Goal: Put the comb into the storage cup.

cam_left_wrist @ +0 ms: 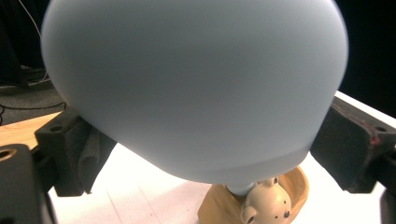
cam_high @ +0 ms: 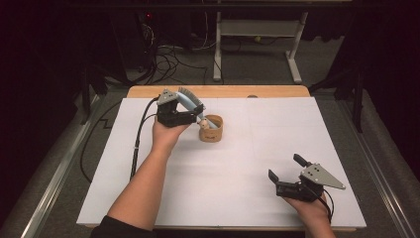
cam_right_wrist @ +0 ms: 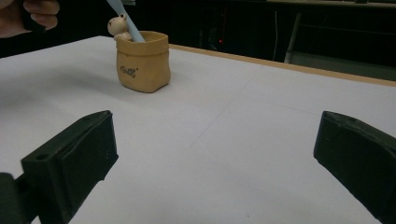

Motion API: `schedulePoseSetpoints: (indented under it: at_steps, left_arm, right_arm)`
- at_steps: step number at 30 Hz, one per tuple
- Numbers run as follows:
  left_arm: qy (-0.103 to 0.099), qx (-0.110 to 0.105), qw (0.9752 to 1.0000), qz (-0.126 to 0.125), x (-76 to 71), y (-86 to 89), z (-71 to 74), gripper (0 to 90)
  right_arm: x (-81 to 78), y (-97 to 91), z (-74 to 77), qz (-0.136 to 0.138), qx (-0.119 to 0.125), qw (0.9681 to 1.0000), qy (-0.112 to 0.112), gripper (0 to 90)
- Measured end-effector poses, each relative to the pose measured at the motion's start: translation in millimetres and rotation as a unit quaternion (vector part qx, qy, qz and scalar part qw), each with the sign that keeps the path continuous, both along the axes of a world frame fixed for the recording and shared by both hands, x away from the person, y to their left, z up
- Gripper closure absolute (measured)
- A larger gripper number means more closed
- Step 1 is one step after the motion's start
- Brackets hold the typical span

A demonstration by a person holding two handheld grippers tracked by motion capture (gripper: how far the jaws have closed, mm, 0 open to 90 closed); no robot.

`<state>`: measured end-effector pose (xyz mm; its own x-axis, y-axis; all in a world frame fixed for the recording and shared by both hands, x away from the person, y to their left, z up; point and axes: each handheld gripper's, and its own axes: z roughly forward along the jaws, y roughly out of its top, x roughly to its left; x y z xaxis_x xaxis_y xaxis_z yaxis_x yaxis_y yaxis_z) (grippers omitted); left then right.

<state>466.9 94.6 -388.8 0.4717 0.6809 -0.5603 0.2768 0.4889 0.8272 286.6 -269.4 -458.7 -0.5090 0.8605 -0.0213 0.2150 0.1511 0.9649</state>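
The left hand-held gripper (cam_high: 190,110) stands half open around the pale blue brush (cam_high: 189,100), pads apart from it. Its handle leans in the tan pot (cam_high: 212,130). At five o'clock, the right hand-held gripper (cam_high: 286,168) gapes wide, empty.

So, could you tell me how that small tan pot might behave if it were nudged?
The tan pot looks squat and flat-based, so it would probably slide rather than roll. The blue brush leaning out of it could make it tip towards that side. It looks ceramic, so likely fragile.
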Motion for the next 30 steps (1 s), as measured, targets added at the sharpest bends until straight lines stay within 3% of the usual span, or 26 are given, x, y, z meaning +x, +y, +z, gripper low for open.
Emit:
schedulePoseSetpoints:
  at_steps: [20,26,30]
  left_arm:
    - [0.011,0.008,0.9999,-0.003,2.2,4.2,-4.4,0.7]
    - [0.001,0.016,0.9999,-0.005,-0.7,4.8,-5.3,0.5]
    - [0.006,0.017,0.9998,-0.013,-4.3,6.5,-5.9,0.5]
  right_arm:
    - [0.4,-0.1,-0.7,-0.001,0.001,1.0000,0.001,0.0]
    - [0.9,-0.1,-1.1,-0.001,0.002,1.0000,0.002,0.0]
    - [0.9,0.1,-1.1,-0.002,0.001,1.0000,0.003,0.0]
